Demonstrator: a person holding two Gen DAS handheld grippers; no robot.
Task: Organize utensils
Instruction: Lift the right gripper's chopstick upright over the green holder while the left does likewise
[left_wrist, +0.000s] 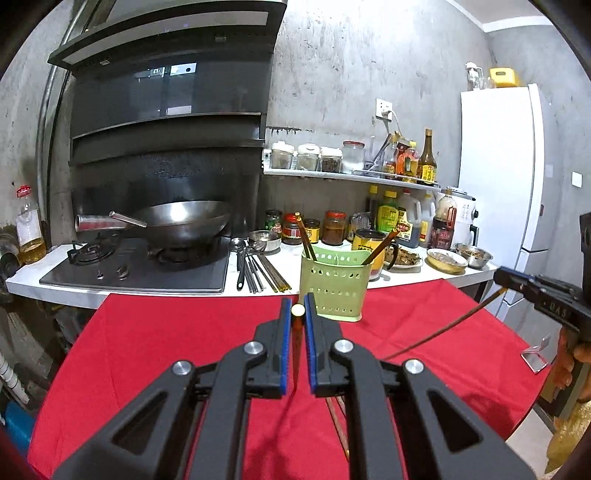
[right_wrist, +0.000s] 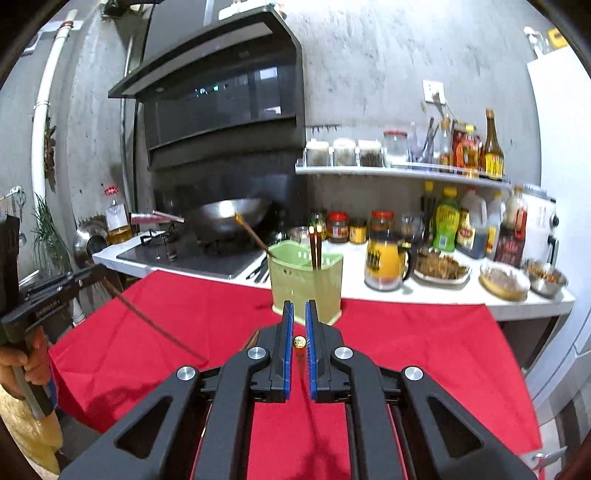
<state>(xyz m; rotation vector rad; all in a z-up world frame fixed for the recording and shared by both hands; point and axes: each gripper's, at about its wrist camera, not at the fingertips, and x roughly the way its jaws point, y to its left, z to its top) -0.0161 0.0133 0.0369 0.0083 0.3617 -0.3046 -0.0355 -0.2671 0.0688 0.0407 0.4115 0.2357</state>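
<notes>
A pale green perforated utensil holder (left_wrist: 334, 284) (right_wrist: 306, 284) stands at the far edge of the red cloth (left_wrist: 166, 350) (right_wrist: 424, 343), with a few brown chopsticks (left_wrist: 306, 238) leaning in it. My left gripper (left_wrist: 297, 301) is shut on a brown chopstick (left_wrist: 297, 309) with a gold cap, held above the cloth, its shaft hanging down. My right gripper (right_wrist: 299, 308) is shut on another gold-capped chopstick (right_wrist: 300, 341). From the left wrist, the right gripper (left_wrist: 517, 284) shows at the right edge. From the right wrist, the left gripper (right_wrist: 92, 275) shows at the left edge.
Behind the cloth runs a white counter with a gas stove (left_wrist: 140, 269) and a wok (left_wrist: 181, 221). Spoons and more chopsticks (left_wrist: 255, 266) lie beside the stove. Jars, bottles, a yellow mug (right_wrist: 384, 262) and food bowls crowd the counter's right; a fridge (left_wrist: 498, 166) stands beyond.
</notes>
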